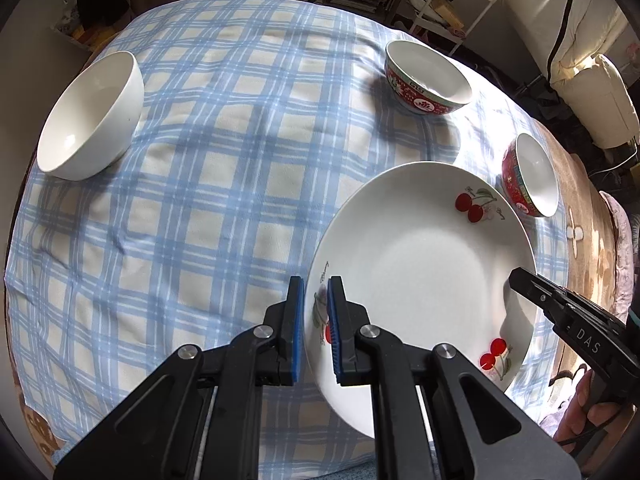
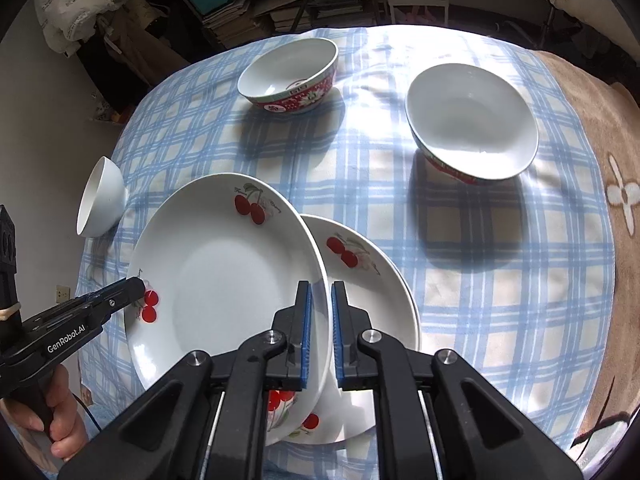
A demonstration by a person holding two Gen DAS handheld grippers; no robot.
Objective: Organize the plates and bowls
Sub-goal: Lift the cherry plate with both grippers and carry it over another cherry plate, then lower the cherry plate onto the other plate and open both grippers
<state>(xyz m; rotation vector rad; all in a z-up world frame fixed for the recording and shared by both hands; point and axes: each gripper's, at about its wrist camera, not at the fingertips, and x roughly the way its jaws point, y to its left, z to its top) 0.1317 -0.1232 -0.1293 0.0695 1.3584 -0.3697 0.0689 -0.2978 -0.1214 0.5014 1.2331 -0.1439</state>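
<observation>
Your left gripper [image 1: 316, 320] grasps the left rim of the cherry plate [image 1: 424, 276] between its fingers; your right gripper [image 2: 320, 332] clamps the opposite rim; a second plate [image 2: 372, 280] lies beneath, right of the right fingers; three bowls stand beyond on the checked worktop [image 1: 200, 200].

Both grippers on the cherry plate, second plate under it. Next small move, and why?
Probably lower the top plate and shift it right, onto the lower plate. It is tilted and sits left of that plate, held at opposite rims by the left gripper and right gripper.
</observation>
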